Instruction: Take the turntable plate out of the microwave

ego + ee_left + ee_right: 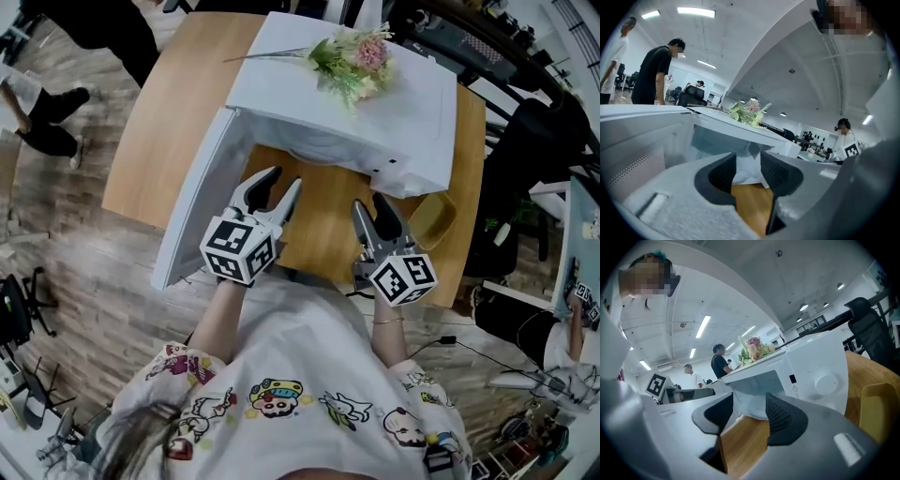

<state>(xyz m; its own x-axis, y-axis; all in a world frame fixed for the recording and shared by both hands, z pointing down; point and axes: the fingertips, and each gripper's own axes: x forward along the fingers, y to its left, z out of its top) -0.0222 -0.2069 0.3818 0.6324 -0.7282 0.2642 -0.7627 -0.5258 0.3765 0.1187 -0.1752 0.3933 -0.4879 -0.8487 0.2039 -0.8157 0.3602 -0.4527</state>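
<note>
White microwave [412, 122]: is standing on the wooden table [169, 112], at 12 o'clock from both grippers, with a bunch of flowers [352, 56] lying on its top.
Door [192, 202]: is hanging fully open, at 9 o'clock of the left gripper.
Left gripper [285, 178]: is pointing at the cavity mouth with its jaws standing well apart; it is holding nothing, and only bare table is showing between them.
Right gripper [369, 202]: is waiting at 3 o'clock of the left one with its jaws spread wide; it is gripping nothing.
Turntable plate: judged to be sitting inside the cavity still. The head view is hiding the cavity under the oven's top. In the right gripper view a pale rounded shape [756, 408] is showing low inside, possibly the plate; I cannot confirm it.
Yellow dish [431, 220]: is resting on the table at 3 o'clock of the right gripper, clear of the work.
Risk, slip: a smooth plate pinched at one edge would be tilting and sliding from the pads.
Risk, snag: a plate drawn out low would be catching the cavity sill.
Risk, door: the left gripper is working close beside it and could be knocking it.
</note>
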